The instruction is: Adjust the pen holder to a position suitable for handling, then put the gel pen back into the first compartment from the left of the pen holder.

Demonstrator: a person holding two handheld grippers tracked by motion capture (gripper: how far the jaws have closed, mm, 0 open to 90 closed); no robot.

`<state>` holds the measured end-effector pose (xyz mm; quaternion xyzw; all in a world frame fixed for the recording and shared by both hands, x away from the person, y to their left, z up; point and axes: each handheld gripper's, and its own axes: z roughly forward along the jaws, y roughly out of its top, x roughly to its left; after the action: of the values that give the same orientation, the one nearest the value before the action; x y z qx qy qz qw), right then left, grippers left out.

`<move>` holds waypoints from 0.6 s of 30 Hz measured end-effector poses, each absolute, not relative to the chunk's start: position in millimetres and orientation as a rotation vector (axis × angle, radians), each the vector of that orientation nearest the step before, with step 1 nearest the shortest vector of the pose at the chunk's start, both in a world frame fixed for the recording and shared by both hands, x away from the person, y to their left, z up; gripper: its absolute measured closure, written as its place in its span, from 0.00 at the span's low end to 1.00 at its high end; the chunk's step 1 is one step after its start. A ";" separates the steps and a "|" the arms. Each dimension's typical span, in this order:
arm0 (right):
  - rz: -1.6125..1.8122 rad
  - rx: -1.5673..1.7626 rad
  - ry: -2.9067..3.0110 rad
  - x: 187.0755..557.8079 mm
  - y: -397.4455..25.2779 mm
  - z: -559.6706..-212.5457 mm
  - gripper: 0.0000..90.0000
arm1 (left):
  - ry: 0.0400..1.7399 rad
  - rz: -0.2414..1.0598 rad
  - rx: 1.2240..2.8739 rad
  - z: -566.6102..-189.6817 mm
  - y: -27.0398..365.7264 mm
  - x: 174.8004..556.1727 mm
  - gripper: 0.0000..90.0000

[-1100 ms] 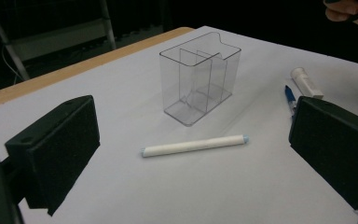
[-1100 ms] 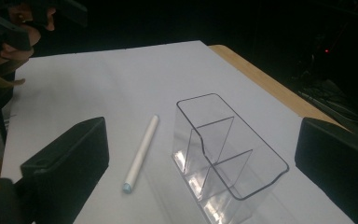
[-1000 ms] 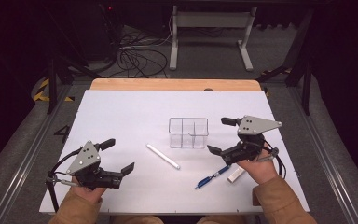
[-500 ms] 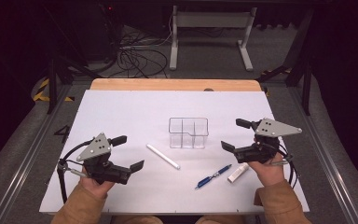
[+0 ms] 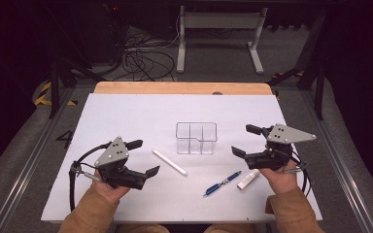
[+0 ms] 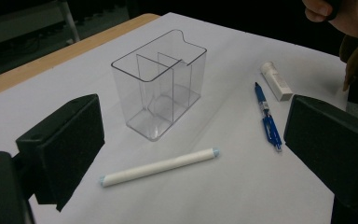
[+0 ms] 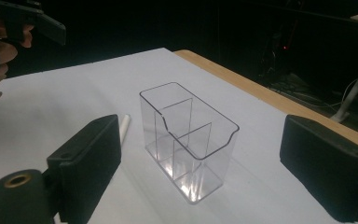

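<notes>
Both claws (image 5: 144,158) (image 5: 239,140) agape, seemingly empty

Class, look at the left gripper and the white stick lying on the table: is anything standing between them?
Nothing visible does. The left gripper hangs open, and the white stick lies on bare table just ahead of its jaws. The clear organizer stands beyond the stick; the blue pen lies off to one side.

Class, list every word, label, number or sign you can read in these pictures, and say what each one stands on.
"4": dark mark on the grey floor left of the table.
Blue ballpoint pen: pale band on the barrel, print too small to read.
Small white tube, long white stick, clear plastic divided organiser: no text visible.
</notes>
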<state>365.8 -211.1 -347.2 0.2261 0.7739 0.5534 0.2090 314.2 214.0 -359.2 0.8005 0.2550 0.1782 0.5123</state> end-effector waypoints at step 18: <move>1.544 0.655 2.155 368.6 -220.5 -350.8 0.19 | 0.574 0.327 2.037 -359.2 164.1 324.7 0.13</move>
<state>368.6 -220.5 -350.8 0.2350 0.7726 0.5534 0.2038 324.7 164.1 -359.2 0.8347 0.2354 0.1340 0.4794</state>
